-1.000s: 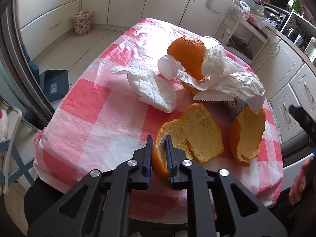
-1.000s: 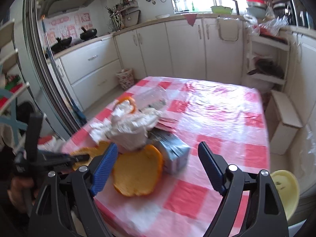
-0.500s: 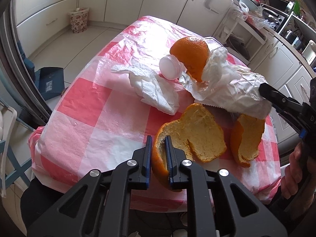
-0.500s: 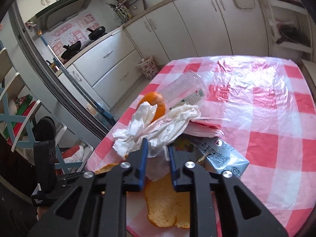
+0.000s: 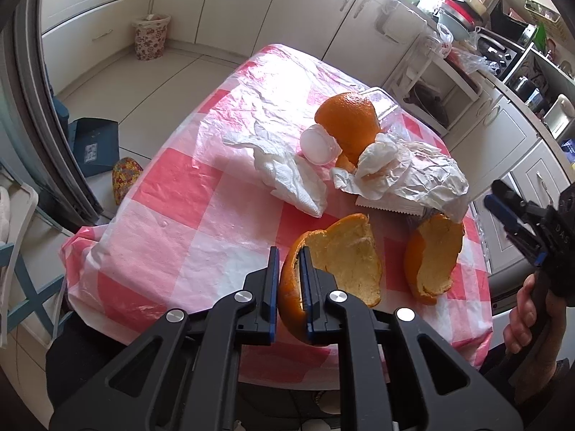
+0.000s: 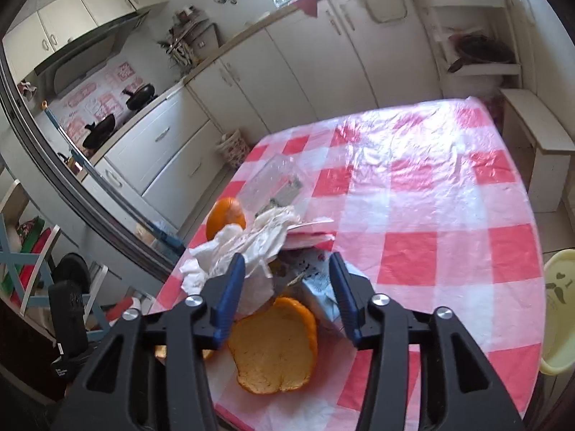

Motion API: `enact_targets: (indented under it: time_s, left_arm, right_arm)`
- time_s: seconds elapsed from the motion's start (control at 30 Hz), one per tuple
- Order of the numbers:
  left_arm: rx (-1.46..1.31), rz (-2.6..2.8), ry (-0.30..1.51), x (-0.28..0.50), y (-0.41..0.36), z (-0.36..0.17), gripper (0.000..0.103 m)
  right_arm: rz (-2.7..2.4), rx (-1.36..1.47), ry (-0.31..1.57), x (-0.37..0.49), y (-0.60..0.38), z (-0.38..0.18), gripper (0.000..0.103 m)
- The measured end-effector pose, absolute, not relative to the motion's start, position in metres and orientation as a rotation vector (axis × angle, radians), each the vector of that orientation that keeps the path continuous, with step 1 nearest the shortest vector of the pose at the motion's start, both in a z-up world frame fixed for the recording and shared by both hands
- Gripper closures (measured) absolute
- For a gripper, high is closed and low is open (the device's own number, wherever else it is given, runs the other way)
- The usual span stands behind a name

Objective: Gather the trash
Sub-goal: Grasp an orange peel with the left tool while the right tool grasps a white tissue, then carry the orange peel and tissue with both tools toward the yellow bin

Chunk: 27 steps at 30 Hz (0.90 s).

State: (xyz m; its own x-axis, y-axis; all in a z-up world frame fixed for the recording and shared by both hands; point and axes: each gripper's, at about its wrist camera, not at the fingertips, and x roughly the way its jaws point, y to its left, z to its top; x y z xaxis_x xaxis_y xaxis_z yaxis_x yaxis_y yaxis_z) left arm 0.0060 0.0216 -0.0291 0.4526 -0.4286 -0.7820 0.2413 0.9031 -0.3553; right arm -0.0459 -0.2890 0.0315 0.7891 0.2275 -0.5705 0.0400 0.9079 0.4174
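My left gripper (image 5: pixel 289 262) is shut on the rim of a large orange peel (image 5: pixel 341 258) at the near edge of the checked table (image 5: pixel 187 212). A second peel (image 5: pixel 433 255) lies to its right. Behind them are a white napkin (image 5: pixel 291 179), a clear bottle with a white cap (image 5: pixel 318 143), an orange piece (image 5: pixel 350 118) and crumpled paper (image 5: pixel 413 172). My right gripper (image 6: pixel 287 276) is open above the second peel (image 6: pixel 273 348), a small carton (image 6: pixel 320 291) and the crumpled paper (image 6: pixel 244 251); it also shows at the right edge of the left wrist view (image 5: pixel 517 219).
A flowered waste basket (image 5: pixel 151 37) stands on the floor by the cabinets. A blue box (image 5: pixel 91 147) lies on the floor left of the table. A yellow stool (image 6: pixel 560 287) is at the table's right side. A chair (image 6: pixel 32 276) stands at the left.
My right gripper has opened from shut and drawn back from the crumpled paper. My left gripper stays shut on the peel, with the view shifted slightly.
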Motion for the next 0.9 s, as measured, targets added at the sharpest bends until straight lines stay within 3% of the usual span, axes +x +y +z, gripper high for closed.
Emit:
enact_targets:
  time_s: [0.1,0.37,0.47,0.53,0.6,0.67,0.9]
  left_arm:
    - [-0.197,-0.408,1.031,0.006,0.025,-0.032,0.092]
    - [-0.217,-0.413,1.050,0.007,0.029,-0.039,0.092]
    - [-0.224,-0.420,1.042,0.008,0.032,-0.037,0.092]
    - [-0.231,-0.425,1.043,0.009,0.034,-0.038,0.092]
    - [-0.241,-0.428,1.048,0.010,0.035,-0.040,0.092]
    - [-0.254,-0.433,1.052,0.011,0.037,-0.042,0.092]
    - [-0.276,-0.440,1.010,0.006,0.044,-0.024,0.092]
  right_arm:
    - [0.204,0.236,0.610,-0.042,-0.247,0.051,0.033]
    - [0.295,0.051,0.838,0.050,-0.163,0.017,0.032]
    - [0.249,0.010,0.915,0.073,-0.160,-0.005,0.055]
    - [0.243,0.027,0.921,0.075,-0.169,-0.008,0.080]
    - [0.247,0.048,0.905,0.070,-0.177,-0.003,0.094]
    - [0.268,0.084,0.875,0.063,-0.180,0.005,0.099]
    - [0.374,0.244,0.733,0.019,-0.198,0.044,0.099]
